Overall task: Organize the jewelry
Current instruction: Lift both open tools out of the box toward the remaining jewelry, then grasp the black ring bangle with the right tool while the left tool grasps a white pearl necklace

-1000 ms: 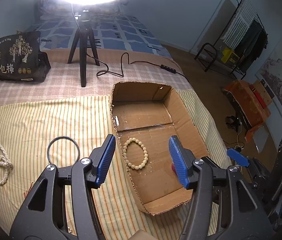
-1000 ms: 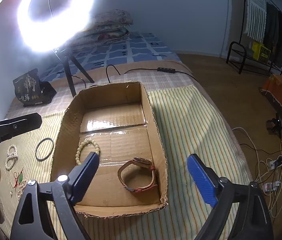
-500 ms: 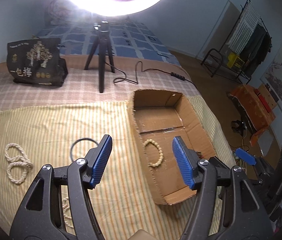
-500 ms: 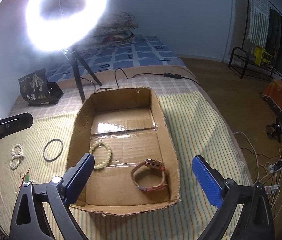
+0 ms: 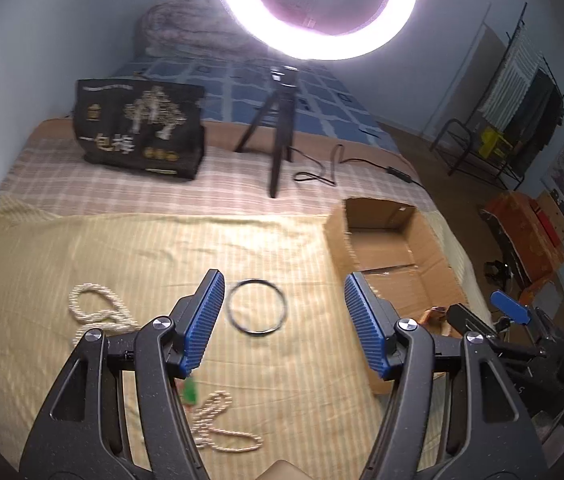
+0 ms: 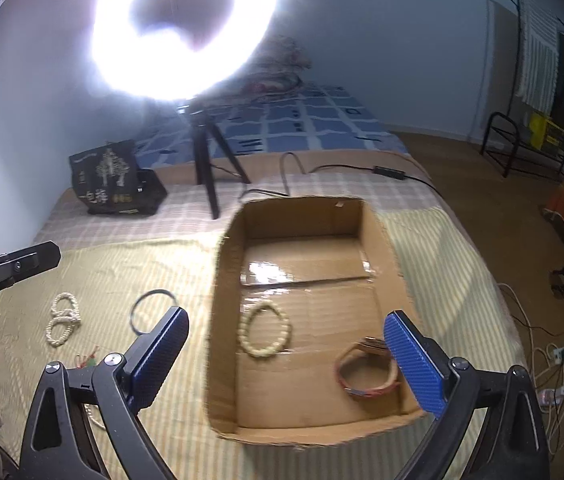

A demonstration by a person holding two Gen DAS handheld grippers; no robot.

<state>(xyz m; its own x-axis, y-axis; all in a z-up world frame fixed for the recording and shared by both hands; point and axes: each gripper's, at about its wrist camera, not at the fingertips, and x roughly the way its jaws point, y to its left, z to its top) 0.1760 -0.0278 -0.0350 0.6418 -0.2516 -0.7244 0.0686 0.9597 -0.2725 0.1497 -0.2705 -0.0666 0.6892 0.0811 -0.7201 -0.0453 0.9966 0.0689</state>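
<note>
Lying in the cardboard box [image 6: 382, 240] are a bead bracelet [image 6: 265, 331] and watch [image 6: 366, 372]; black ring [image 5: 257, 306], rope bracelets [image 5: 96, 312] are left outside; left hand-held gripper [image 5: 284, 320] and right hand-held gripper [image 6: 286, 360] are held open, empty.

Left hand-held gripper [image 5: 284, 320] and right hand-held gripper [image 6: 286, 356], jaws spread wide, empty.

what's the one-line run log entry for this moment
left gripper open, above thin black ring bangle on striped cloth | right gripper open, empty | brown cardboard box holds cream bead bracelet, tan strap watch
</note>
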